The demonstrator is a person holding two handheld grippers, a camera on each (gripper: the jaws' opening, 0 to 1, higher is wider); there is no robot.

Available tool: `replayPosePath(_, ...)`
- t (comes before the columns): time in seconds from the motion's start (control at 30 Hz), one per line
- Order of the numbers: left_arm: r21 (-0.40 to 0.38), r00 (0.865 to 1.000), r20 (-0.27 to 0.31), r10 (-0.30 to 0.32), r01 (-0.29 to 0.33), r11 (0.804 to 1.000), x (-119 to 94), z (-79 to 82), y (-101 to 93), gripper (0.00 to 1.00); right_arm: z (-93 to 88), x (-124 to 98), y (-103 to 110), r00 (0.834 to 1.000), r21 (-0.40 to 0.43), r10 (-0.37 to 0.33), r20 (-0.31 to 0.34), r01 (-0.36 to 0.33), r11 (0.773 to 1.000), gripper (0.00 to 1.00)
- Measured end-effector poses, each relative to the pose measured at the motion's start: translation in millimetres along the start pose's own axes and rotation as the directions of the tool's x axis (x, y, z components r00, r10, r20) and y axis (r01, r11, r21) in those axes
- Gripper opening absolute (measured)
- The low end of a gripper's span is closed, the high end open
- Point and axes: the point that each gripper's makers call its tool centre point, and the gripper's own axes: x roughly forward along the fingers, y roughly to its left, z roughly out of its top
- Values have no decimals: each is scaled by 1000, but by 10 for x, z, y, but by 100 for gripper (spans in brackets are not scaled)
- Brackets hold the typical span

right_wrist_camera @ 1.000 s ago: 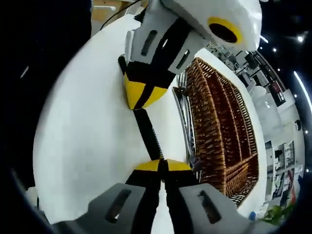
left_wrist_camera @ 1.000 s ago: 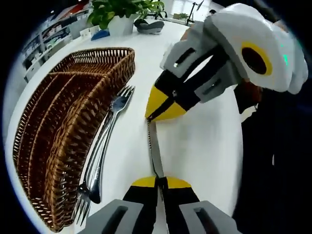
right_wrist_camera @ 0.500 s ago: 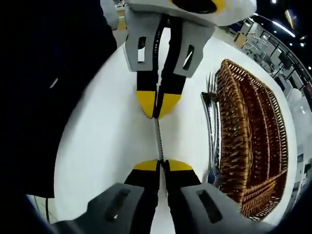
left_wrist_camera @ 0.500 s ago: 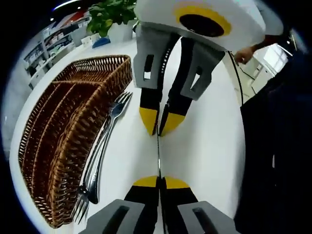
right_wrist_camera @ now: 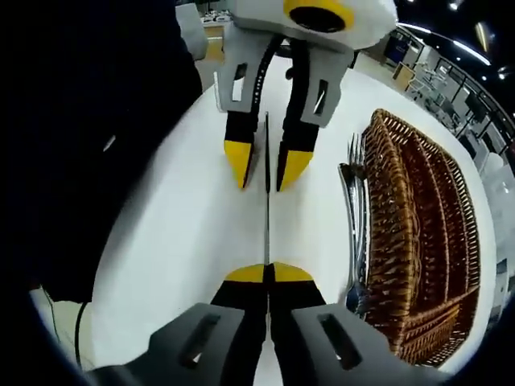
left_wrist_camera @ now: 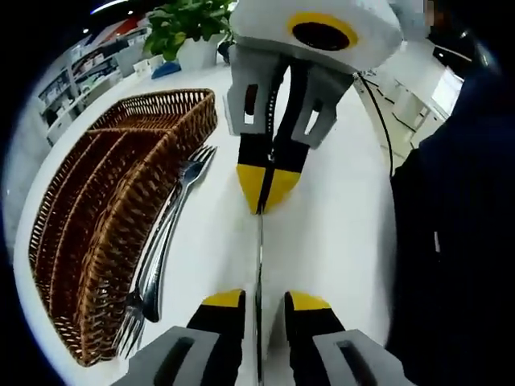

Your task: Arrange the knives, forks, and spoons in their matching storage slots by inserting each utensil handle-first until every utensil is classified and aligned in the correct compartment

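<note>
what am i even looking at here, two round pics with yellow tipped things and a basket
A person holds a handheld claw in each hand, and a fisheye camera rides on each. In the left gripper view, the left claw rises from the bottom, open, while the right claw opposite pinches a knife. The right gripper view is the reverse: the right claw grips the knife while the left claw stands open around its far end. On the white table sit a wicker basket with compartments and forks lying beside it.

The right claw [right_wrist_camera: 267,273] grips a knife [right_wrist_camera: 266,193] whose far end runs between the open left claw [right_wrist_camera: 268,167], above the white tabletop [right_wrist_camera: 185,217], with forks [right_wrist_camera: 355,217] beside the wicker basket [right_wrist_camera: 418,233].
</note>
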Motion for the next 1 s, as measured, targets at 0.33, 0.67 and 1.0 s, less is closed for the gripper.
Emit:
replayPosePath(0.33, 47, 999, 46, 16, -18, 999, -39, -99, -4, 21, 220, -132, 15, 996, 13, -35, 76, 35, 999, 0)
replayPosePath(0.67, 107, 983, 182, 16, -36, 994, -107, 348, 6, 15, 457, -293, -57, 992, -17, -52, 115, 55, 998, 0)
replayPosePath(1.0, 156, 961, 273, 51, -96, 983, -434, 687, 137, 8, 664, -529, -247, 988, -85, -80, 130, 91, 992, 0)
